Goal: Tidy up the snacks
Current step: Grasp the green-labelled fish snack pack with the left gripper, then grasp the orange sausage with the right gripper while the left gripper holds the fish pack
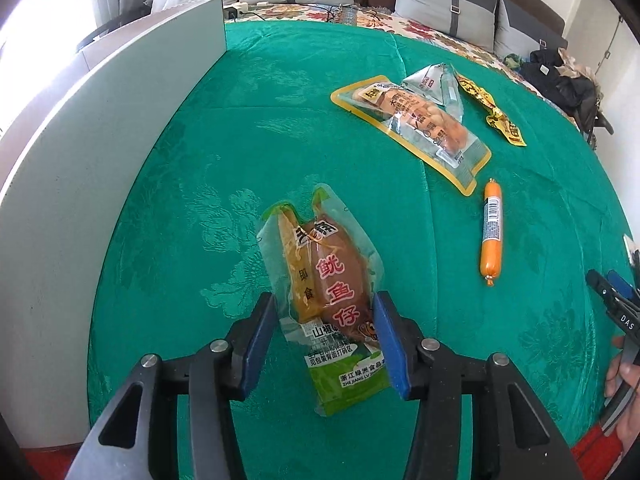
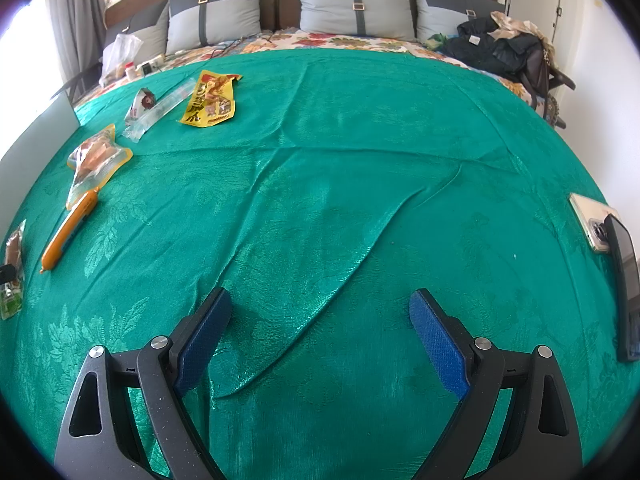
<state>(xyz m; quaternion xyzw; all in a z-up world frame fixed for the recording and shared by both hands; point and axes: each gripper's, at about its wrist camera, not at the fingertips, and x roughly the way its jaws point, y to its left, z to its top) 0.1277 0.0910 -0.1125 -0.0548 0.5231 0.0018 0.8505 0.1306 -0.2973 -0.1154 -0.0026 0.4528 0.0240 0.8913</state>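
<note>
A squid snack pack (image 1: 332,292), brown with a green end, lies on the green cloth (image 1: 280,120) between the open fingers of my left gripper (image 1: 326,320); the right pad is at its edge, the left pad stands apart. It also shows in the right wrist view (image 2: 12,268). An orange sausage (image 1: 492,232) (image 2: 70,230), a yellow-edged clear pack (image 1: 416,128) (image 2: 94,160), a silver pouch (image 1: 436,84) and a yellow wrapper (image 1: 496,112) (image 2: 212,100) lie further off. My right gripper (image 2: 320,312) is open and empty over bare cloth.
A white box wall (image 1: 100,160) stands along the left. Two phones (image 2: 608,248) lie at the right edge of the cloth. Pillows (image 2: 356,4) and dark clothes (image 2: 500,48) are at the back. The right gripper shows at the left wrist view's right edge (image 1: 612,300).
</note>
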